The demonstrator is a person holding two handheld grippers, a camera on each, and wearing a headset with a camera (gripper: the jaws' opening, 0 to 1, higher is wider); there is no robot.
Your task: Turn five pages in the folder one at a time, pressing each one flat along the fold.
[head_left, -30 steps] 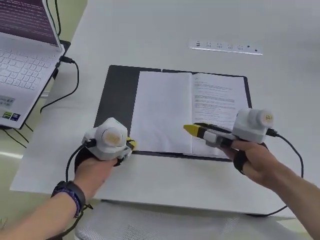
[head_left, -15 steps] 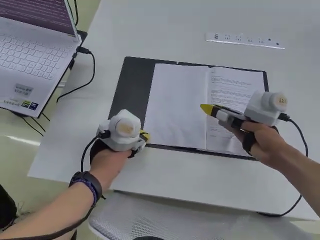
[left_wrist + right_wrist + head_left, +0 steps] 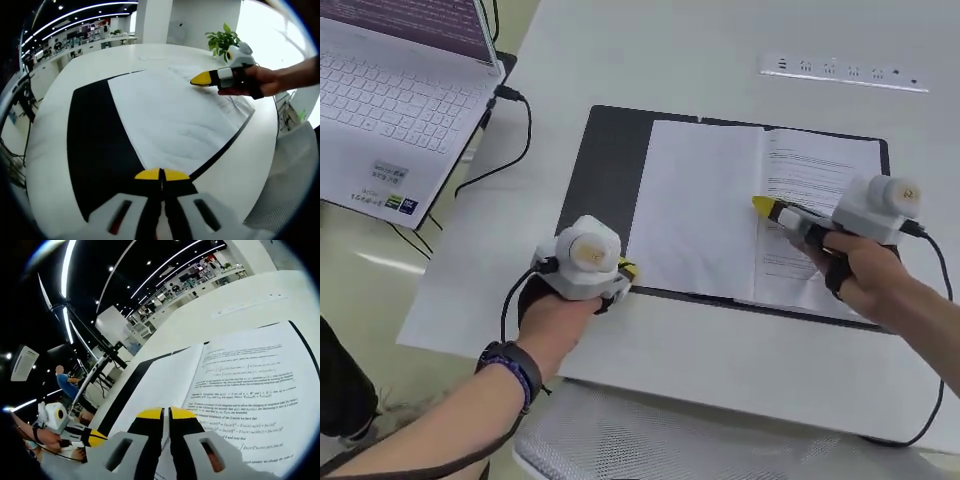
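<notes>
We find the folder (image 3: 603,180) open on the table (image 3: 720,60). The right gripper (image 3: 767,208), clenched and empty, is over the fold, apparently to press it. The left gripper (image 3: 624,270), also clenched, is at the cover's near edge, likely steadying it.

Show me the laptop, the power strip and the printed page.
laptop (image 3: 390,108), head view, on its keyboard.
power strip (image 3: 845,73), head view, middle of its top.
printed page (image 3: 820,165), head view, upper text lines.
</notes>
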